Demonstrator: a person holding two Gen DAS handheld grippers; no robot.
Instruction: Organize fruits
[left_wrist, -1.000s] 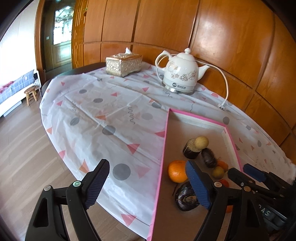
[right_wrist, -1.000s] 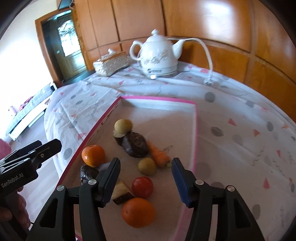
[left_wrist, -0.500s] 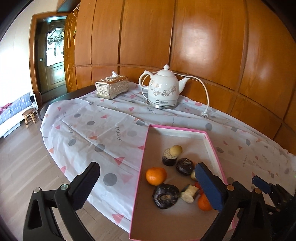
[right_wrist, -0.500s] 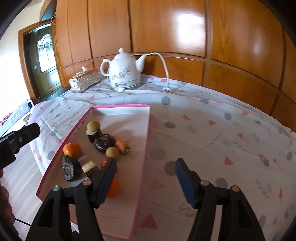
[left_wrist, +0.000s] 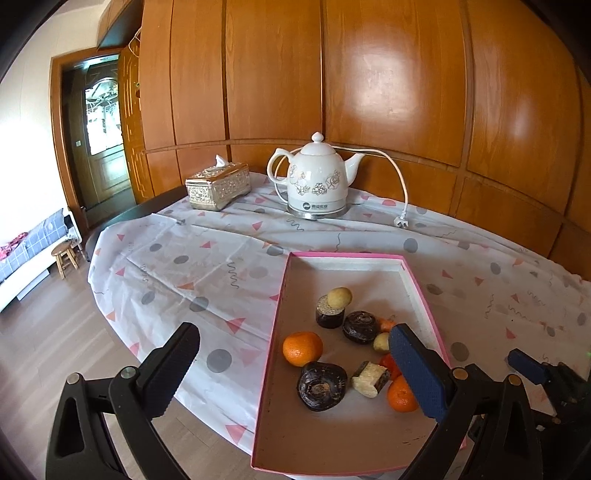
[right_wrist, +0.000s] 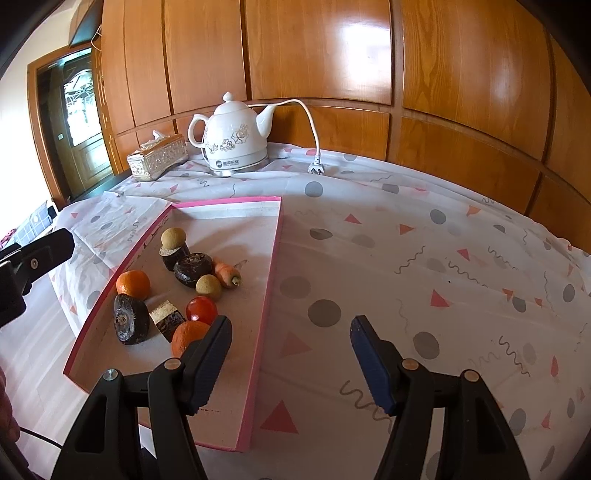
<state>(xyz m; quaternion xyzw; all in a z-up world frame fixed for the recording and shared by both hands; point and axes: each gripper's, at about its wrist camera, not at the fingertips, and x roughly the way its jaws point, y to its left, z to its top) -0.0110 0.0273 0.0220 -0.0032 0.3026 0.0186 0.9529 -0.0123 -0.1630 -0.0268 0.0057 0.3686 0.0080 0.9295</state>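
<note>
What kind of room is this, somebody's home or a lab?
Most likely a home, perhaps a dining room. A round table under a patterned tablecloth carries a white electric kettle and an ornate tissue box, the walls are wood-panelled, and a sofa and stool show through the doorway.

A white kettle (left_wrist: 317, 181) stands at the far side of the bench (left_wrist: 122, 218), its cord (left_wrist: 400, 184) trailing to a loose plug (left_wrist: 402, 222). Left of it sits a tissue box (left_wrist: 218, 186). A patterned cloth (left_wrist: 207, 258) covers the bench. A stool (left_wrist: 64, 254) stands by a sofa (left_wrist: 26, 254); wood panelling (left_wrist: 369, 74) behind.
</note>
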